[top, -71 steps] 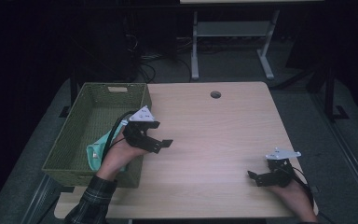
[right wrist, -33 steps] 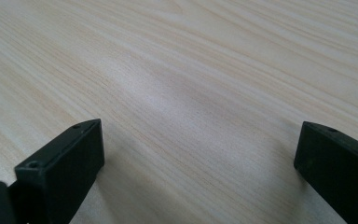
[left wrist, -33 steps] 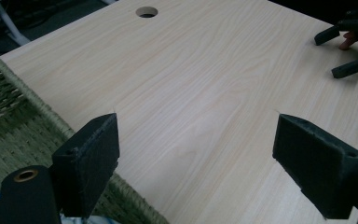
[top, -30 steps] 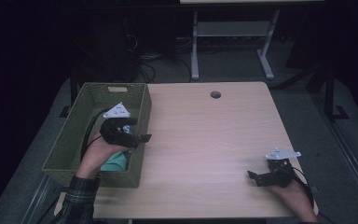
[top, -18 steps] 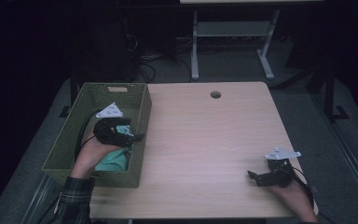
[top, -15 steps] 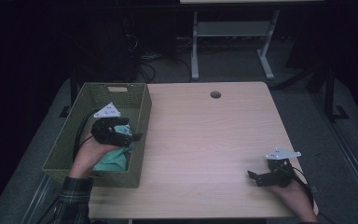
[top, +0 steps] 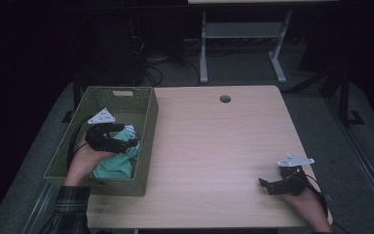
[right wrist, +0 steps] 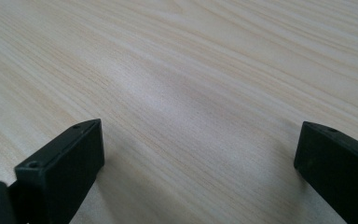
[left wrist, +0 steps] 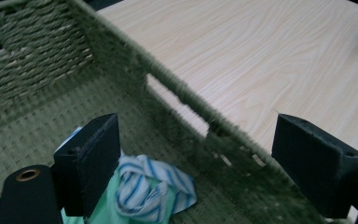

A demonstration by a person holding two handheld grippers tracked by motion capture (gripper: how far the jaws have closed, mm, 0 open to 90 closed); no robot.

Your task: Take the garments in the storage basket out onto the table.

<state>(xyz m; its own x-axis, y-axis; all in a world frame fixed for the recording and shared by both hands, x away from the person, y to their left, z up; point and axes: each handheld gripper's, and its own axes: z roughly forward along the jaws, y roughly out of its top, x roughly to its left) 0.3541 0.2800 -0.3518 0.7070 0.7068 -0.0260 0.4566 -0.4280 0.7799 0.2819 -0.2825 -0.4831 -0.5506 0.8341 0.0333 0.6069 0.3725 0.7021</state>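
Note:
A green woven basket [top: 149, 122] stands on the left part of the wooden table [top: 214, 146]. Inside it lie a mint-green cloth [top: 114, 165] and a blue-and-white striped cloth [left wrist: 154, 186]. My left gripper [top: 130, 136] is down in the basket just above these cloths, open, with nothing between its jaws. In the left gripper view the gripper [left wrist: 200, 140] spans the basket's right wall [left wrist: 191, 107], and the green cloth [left wrist: 105, 207] sits by the left jaw. My right gripper [top: 268, 185] rests open on the bare table at the front right; the right gripper view shows that gripper [right wrist: 200, 149] over plain wood.
A round cable hole [top: 225, 99] sits near the table's far edge. Behind the table stands a grey metal frame [top: 238, 34] with cables on the dark floor. Bare wood stretches from the basket to the right gripper.
My left gripper has moved left from the basket's right edge and sunk into the basket over the cloths. The right gripper has not moved.

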